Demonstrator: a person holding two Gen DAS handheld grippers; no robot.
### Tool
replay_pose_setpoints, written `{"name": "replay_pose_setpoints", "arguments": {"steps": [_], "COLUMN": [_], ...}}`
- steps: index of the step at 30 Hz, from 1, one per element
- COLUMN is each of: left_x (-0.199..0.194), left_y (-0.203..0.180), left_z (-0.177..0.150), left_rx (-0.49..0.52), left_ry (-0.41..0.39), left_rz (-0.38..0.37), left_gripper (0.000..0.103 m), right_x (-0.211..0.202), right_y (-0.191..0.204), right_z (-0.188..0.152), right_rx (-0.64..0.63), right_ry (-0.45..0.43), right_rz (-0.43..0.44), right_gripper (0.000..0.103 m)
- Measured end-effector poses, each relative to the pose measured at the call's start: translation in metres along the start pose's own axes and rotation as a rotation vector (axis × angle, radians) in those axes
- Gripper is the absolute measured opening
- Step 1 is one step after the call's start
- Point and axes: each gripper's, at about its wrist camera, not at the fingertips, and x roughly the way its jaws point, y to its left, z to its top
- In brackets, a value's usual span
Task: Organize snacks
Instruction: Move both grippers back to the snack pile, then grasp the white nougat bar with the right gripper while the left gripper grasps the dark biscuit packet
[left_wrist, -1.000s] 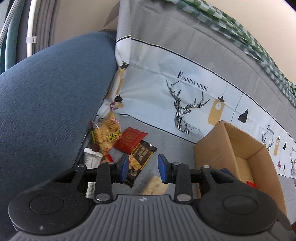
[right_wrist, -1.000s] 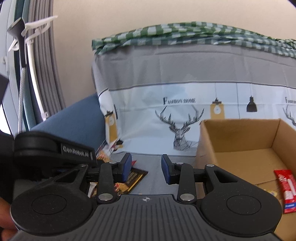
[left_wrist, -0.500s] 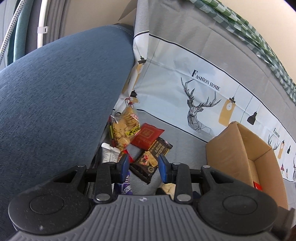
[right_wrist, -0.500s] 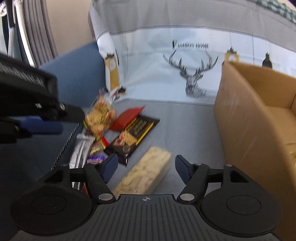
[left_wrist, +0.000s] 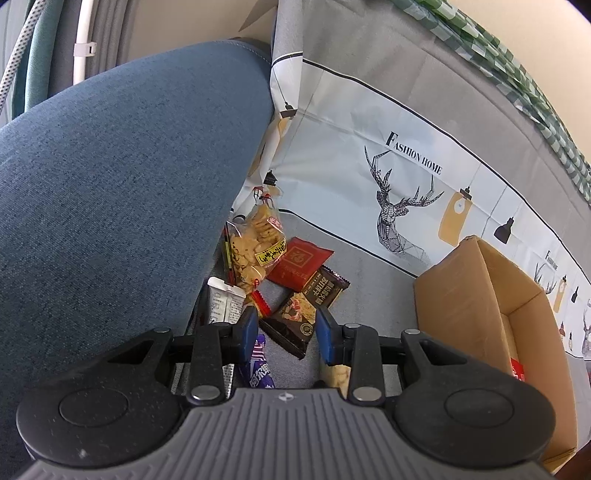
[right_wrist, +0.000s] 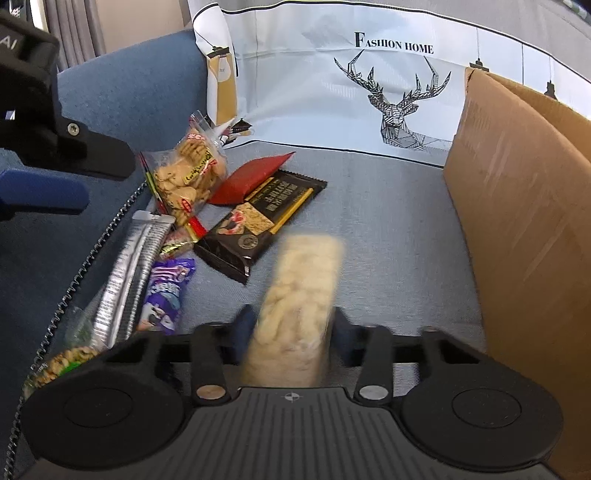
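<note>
**Right gripper grasping pale snack bar; left gripper released above snack pile**

The right gripper (right_wrist: 291, 328) sits nearest the right wrist camera. Its fingers are clenched on the near end of a pale snack bar (right_wrist: 301, 291), a long clear packet showing cream-coloured, knobbly contents. The bar is motion-blurred; its far end points away from the camera over the grey sofa seat (right_wrist: 388, 221). Whether that end touches the seat cannot be told.

The left gripper (left_wrist: 286, 330) hangs with its blue-padded fingers (left_wrist: 248, 330) released, a gap between them and nothing held. Below that gap lies a black cracker packet (left_wrist: 301, 314) with gold lettering and a food picture. Just beside the left pad, a purple wrapper (left_wrist: 260, 365) shows.

In the right wrist view the pile runs along the blue armrest (right_wrist: 140, 96). Nearest lies a clear bag of nuts (right_wrist: 62, 363), then a silver pleated packet (right_wrist: 129, 273) touching the purple wrapper. Further on, a red flat pouch (right_wrist: 251, 177) lies partly beneath the far end of the black cracker packet. A clear bag of round biscuits (right_wrist: 188, 173), with a yellow label, leans against the armrest.

To the right stands an open cardboard box (right_wrist: 517, 206), well apart from the pile. In the left wrist view a red packet (left_wrist: 517, 369) lies inside it.

Furthest back, a white cover with a deer print (right_wrist: 395, 92) and "FASHION HOME" drapes the sofa back.
</note>
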Motion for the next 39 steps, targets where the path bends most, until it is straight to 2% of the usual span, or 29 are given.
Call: {"name": "replay_pose_setpoints", "arguments": {"steps": [7, 11, 13, 15, 17, 20, 21, 22, 24, 27, 31, 39], "left_x": [0.01, 0.021, 0.031, 0.039, 0.049, 0.061, 0.064, 0.07, 0.077, 0.086, 0.096, 0.122], "left_y": [-0.001, -0.001, -0.001, -0.001, -0.001, -0.002, -0.003, -0.005, -0.009, -0.016, -0.023, -0.028], "left_z": [-0.002, -0.005, -0.008, -0.01, -0.012, -0.014, -0.014, -0.015, -0.016, -0.017, -0.013, -0.009], "left_rx": [-0.01, -0.022, -0.02, -0.016, -0.005, -0.001, 0.004, 0.011, 0.027, 0.06, 0.083, 0.146], "left_ry": [0.006, 0.008, 0.018, 0.019, 0.026, 0.029, 0.028, 0.033, 0.039, 0.026, 0.017, 0.049], "left_rz": [-0.023, -0.058, -0.064, -0.073, -0.077, -0.081, -0.082, -0.073, -0.059, -0.044, -0.018, 0.044], "left_gripper": [0.037, 0.038, 0.038, 0.038, 0.042, 0.047, 0.052, 0.056, 0.059, 0.074, 0.079, 0.079], "right_x": [-0.021, -0.029, -0.027, -0.024, -0.019, -0.018, -0.018, -0.017, -0.016, -0.016, -0.017, -0.013], "right_y": [-0.02, -0.023, -0.025, -0.027, -0.03, -0.032, -0.034, -0.036, -0.038, -0.041, -0.042, -0.044], "right_z": [0.004, 0.001, -0.001, -0.004, -0.004, -0.004, -0.003, -0.004, -0.004, -0.005, -0.004, -0.004], "right_rx": [0.002, -0.012, -0.003, -0.006, 0.008, -0.004, 0.001, 0.005, -0.001, 0.009, 0.017, 0.02], "right_ry": [-0.044, -0.036, -0.009, -0.001, 0.029, 0.023, 0.025, 0.027, 0.025, 0.023, 0.027, 0.048], "right_rz": [0.001, 0.003, 0.003, 0.007, 0.008, 0.013, 0.021, 0.029, 0.032, 0.038, 0.039, 0.047], "right_gripper": [0.038, 0.038, 0.039, 0.046, 0.046, 0.046, 0.045, 0.039, 0.038, 0.038, 0.038, 0.038]}}
